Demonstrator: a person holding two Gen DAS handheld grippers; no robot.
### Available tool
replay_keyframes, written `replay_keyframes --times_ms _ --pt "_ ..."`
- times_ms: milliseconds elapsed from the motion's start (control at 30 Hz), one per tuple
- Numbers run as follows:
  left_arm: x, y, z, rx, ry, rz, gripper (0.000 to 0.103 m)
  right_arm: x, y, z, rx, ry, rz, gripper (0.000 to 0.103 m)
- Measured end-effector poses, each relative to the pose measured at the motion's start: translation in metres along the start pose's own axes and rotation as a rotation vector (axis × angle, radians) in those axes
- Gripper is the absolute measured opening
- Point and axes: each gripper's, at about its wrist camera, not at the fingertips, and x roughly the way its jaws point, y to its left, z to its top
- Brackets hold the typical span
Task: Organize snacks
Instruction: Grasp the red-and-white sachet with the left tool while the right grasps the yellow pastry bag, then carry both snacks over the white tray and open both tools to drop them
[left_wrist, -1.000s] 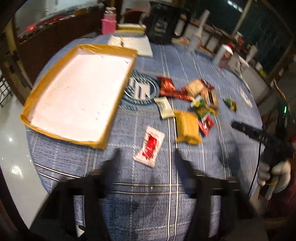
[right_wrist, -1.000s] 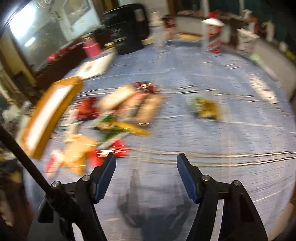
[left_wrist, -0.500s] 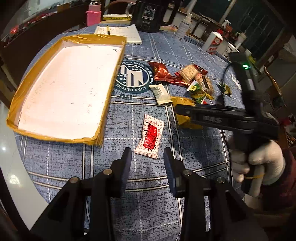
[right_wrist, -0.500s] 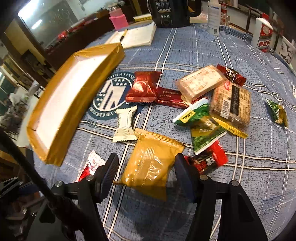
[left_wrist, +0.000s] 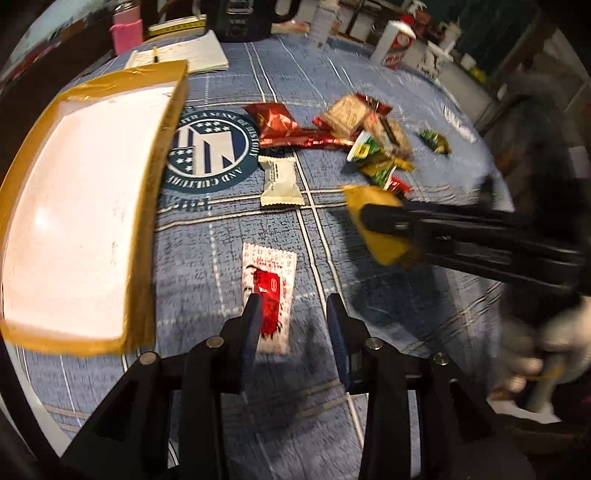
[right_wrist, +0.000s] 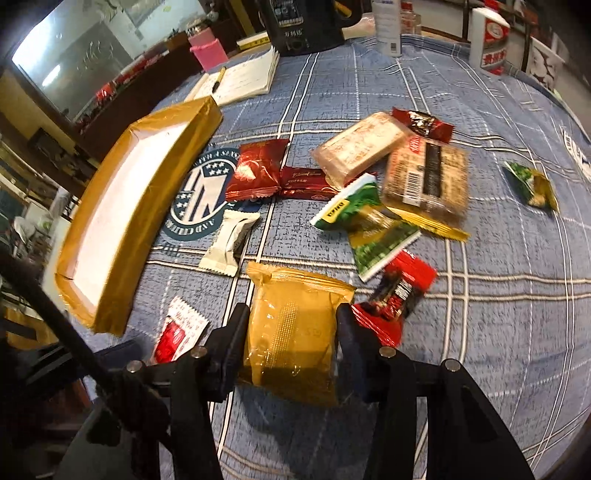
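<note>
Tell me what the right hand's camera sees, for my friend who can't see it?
The right gripper has its two fingers on either side of a yellow snack packet on a blue checked tablecloth. More snacks lie scattered beyond it, and an empty yellow-edged tray sits to the left.

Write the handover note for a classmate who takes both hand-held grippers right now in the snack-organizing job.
Right hand-held gripper: fingers on either side of the gold snack packet, at or near contact; whether it is lifted off the cloth cannot be told.
Left hand-held gripper: open and holding nothing, low over the red-and-white sachet, which lies flat on the tablecloth.
Tray: no snacks show in it, so nothing is sorted yet.
Left to do: the white packet, the two dark red packets, the pile of mixed snacks and the lone green packet all lie on the cloth. Likely next: carry the gold packet to the tray.
</note>
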Motion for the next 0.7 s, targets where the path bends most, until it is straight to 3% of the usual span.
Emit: replay_keyframes --times_ms 300,433,500,533,700 --pt "0.022 -0.018 0.007 0.104 -0.010 0.164 0.037 -0.023 0.001 -0.007 -0.019 -0.040 0.033 0.048" --pt "0.012 -0.008 0.009 0.047 -0.024 0.131 0.038 -0.034 -0.006 -0.011 -0.024 -0.054 0.042 0.048" --pt "0.009 -0.001 0.006 0.022 -0.022 0.127 0.055 -0.038 -0.009 -0.013 -0.027 -0.061 0.049 0.048" --pt "0.009 0.002 0.004 0.013 -0.021 0.129 0.058 -0.039 -0.010 -0.013 -0.029 -0.064 0.057 0.048" --pt "0.017 -0.001 -0.004 0.017 0.014 0.163 0.059 -0.041 -0.013 -0.017 -0.040 -0.066 0.091 0.048"
